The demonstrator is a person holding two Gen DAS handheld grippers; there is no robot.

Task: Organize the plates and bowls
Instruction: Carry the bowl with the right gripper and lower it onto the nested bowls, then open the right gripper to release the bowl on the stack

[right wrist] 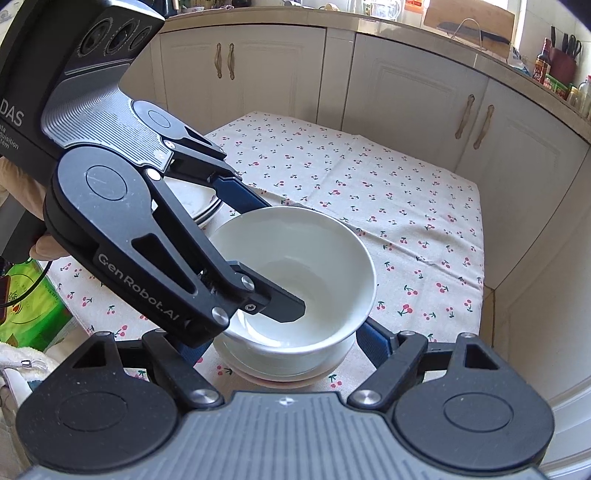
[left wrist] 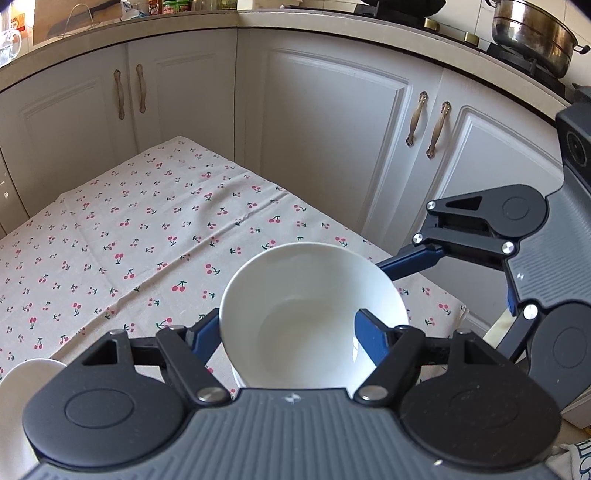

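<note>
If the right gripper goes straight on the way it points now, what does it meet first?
Probably the white bowl, which sits directly ahead between the open fingers of the right gripper, nested on the lower bowl. Depth is hard to judge here.

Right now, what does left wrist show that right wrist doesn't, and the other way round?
Left wrist only: the round steel pot on the stove at the counter's far end.
Right wrist only: the green printed package beside the table, and a dark sauce bottle on the counter.
Both: the white ceramic bowl, clamped by the left gripper with one finger inside its wall and one outside, over the cherry-print tablecloth.
</note>
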